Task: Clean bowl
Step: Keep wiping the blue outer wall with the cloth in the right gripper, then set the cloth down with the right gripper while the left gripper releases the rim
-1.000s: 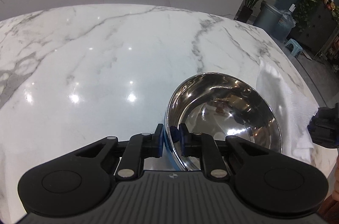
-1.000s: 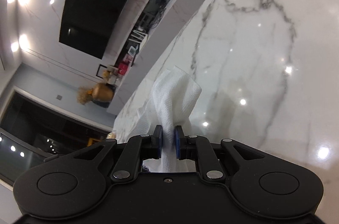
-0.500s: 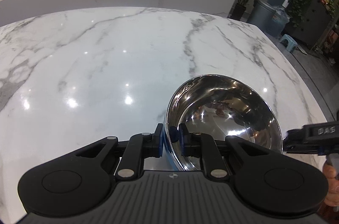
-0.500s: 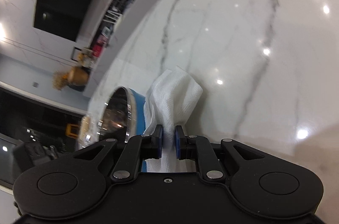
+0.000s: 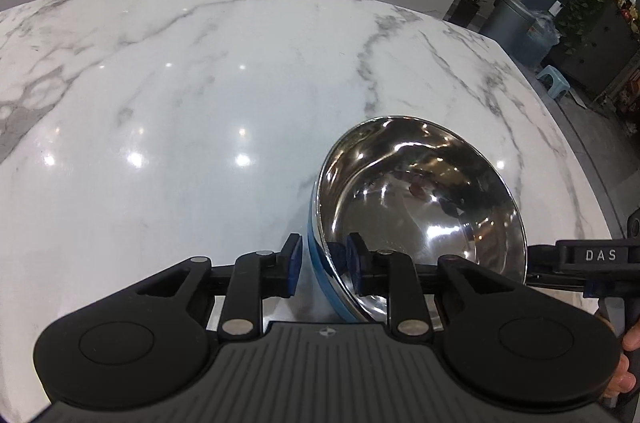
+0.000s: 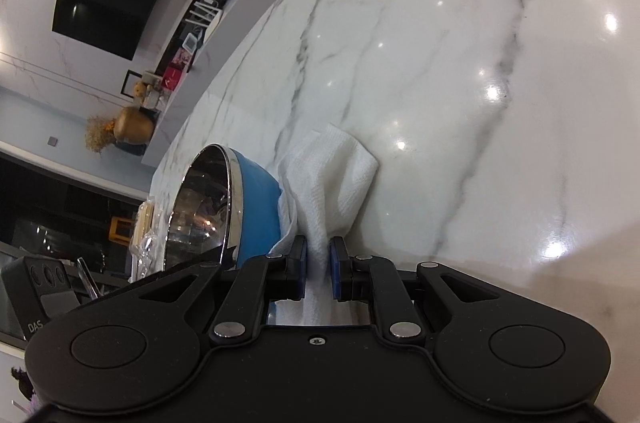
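A steel bowl (image 5: pixel 420 207) with a blue outside sits tilted on the white marble table (image 5: pixel 180 95). My left gripper (image 5: pixel 323 265) straddles its near rim, one pad outside and one inside. Its jaws are opening, and a gap shows between the outer pad and the blue wall. In the right wrist view the bowl (image 6: pixel 256 199) stands on edge at lower left. My right gripper (image 6: pixel 318 273) is shut on a white cloth (image 6: pixel 336 175) that hangs forward, right beside the bowl's blue side.
A black tool body marked DAS (image 5: pixel 592 257) pokes in at the right edge of the left wrist view, with a person's fingers (image 5: pixel 628 343) below it. The table's right edge drops to a floor with a small stool (image 5: pixel 554 81), a bin (image 5: pixel 516 27) and plants.
The right gripper swung the cloth in towards the bowl, which now shows in its view. The left jaws widened off the bowl's rim. The cloth no longer lies right of the bowl.
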### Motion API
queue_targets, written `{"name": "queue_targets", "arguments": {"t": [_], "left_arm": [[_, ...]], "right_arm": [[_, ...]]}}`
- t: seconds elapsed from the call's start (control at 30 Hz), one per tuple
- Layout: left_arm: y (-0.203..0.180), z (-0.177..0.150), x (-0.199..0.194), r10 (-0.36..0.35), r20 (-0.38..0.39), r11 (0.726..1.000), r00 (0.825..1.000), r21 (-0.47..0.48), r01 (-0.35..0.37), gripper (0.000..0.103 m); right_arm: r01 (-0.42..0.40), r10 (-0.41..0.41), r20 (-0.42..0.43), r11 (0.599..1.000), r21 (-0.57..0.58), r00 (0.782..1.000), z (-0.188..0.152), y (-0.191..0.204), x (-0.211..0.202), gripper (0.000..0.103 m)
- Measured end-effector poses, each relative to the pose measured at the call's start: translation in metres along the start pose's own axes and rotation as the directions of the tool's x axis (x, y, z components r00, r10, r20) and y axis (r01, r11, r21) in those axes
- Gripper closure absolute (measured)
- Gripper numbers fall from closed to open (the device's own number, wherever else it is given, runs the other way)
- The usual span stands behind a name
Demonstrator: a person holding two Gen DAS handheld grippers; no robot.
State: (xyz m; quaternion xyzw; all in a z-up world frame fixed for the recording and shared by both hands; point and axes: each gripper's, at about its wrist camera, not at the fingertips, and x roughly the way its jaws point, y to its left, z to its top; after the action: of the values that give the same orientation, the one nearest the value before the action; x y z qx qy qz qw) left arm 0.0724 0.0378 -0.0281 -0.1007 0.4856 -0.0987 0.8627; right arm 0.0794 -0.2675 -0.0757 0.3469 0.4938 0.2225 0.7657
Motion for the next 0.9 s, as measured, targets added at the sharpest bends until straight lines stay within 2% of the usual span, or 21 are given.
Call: {"name": "queue_targets", "arguments": {"t": [0.1,0.2,0.3,0.43,0.9], "left_arm": [[0.005,0.003,-0.002,0.008,0.014,1.000,1.000,-0.007,-0.008,0.087],[0.008,0.006,-0.006,0.032,0.051,0.999,0.998,-0.006,-0.032,0.091],[0.009,0.010,-0.009,0.022,0.086,1.000,0.996,-0.001,-0.022,0.092],[0.005,0.011,-0.003,0.031,0.084,0.999,0.996,0.021,-0.033,0.092],[-0.004,0.014,0.004,0.011,0.104,0.998,0.994,0.060,-0.017,0.092]], "right_arm": [[-0.023,0.023,0.012,1.000,0.001,1.000,0.000,0.000,-0.003,0.092],[-0.086,0.086,0.057,0.996,-0.003,0.995,0.002,0.001,-0.013,0.092],[-0.144,0.146,0.110,0.989,-0.023,0.983,0.003,0.003,-0.023,0.092],[-0.191,0.197,0.144,0.980,-0.057,0.970,0.004,0.008,-0.030,0.092],[-0.118,0.114,0.161,0.993,0.016,0.980,0.010,-0.001,-0.022,0.092]]}}
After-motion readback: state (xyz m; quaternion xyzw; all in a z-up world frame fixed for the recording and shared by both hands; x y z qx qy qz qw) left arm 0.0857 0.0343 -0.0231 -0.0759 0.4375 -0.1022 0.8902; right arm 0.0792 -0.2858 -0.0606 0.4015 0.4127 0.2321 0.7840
